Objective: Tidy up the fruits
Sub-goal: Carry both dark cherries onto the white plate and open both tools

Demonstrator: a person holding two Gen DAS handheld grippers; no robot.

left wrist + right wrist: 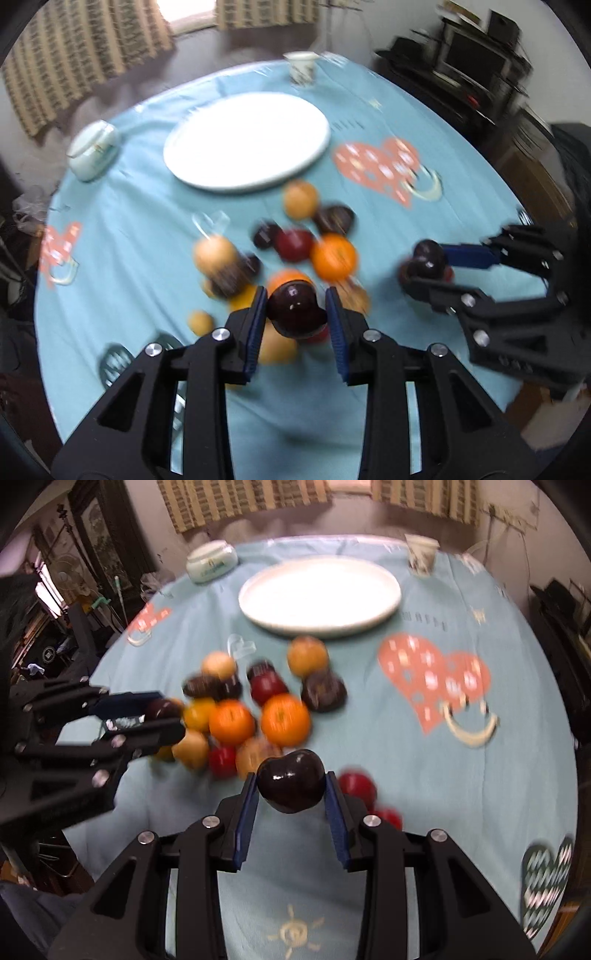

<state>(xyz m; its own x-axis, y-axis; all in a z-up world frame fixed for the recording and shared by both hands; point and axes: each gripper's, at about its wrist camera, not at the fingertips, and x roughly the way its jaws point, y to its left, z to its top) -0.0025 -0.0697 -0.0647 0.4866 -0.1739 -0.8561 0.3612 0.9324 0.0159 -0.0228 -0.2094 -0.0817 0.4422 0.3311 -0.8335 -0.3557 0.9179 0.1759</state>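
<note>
My left gripper [296, 308] pinches a dark purple, glossy round plum [295, 314] between its blue pads, clear of the cloth. My right gripper [291, 788] pinches a second dark purple, heart-shaped plum [290, 786] the same way.

The target, a wide white round ceramic plate [207, 177], lies straight ahead of both claws, beyond the loose pile of oranges, yellow fruits and dark plums [295, 243]. It looks empty and has no long axis, so approach angle is free.

From the left claw the plate sits ahead and slightly left; from the right claw, ahead and nearly centred. Neither hand is clearly nearer.

Keep both plums above the pile. Open pale blue tablecloth [369, 738] lies to the right of the fruit.
</note>
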